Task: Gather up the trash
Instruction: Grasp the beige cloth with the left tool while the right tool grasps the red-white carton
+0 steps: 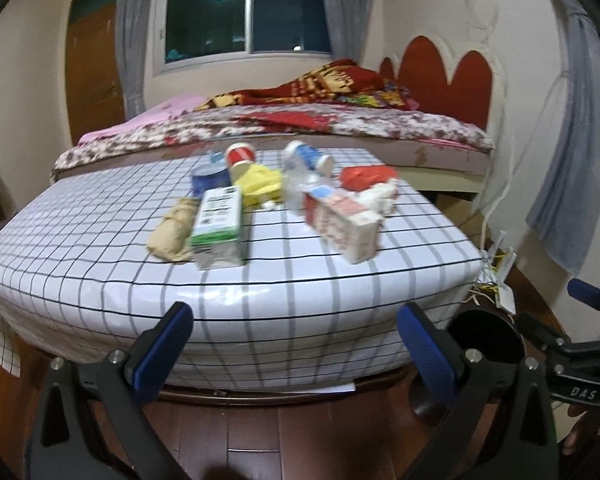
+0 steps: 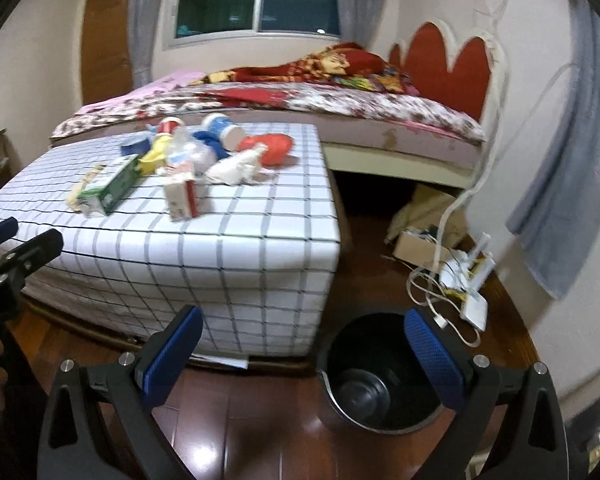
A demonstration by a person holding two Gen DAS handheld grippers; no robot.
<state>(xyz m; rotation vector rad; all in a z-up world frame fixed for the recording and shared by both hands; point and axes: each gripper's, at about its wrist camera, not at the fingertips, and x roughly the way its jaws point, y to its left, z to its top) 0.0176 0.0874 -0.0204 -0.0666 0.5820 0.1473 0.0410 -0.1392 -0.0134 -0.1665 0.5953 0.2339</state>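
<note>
Both claws, left [image 1: 294, 344] and right [image 2: 304, 350], gape wide and empty, trash [image 1: 276, 200] well ahead on the table [image 1: 100, 240].

Left tool [image 1: 294, 350]: black plastic frame, triangular cut-outs, silver screws at finger pivots, blue textured pads [image 1: 162, 350].
Right tool [image 2: 300, 354]: same build, blue ribbed pads [image 2: 434, 360]; white "DAS" lettering on black body, seen from left wrist view.

Two cartons [image 1: 218, 226] [image 1: 346, 226], one bin [image 2: 380, 376]
</note>
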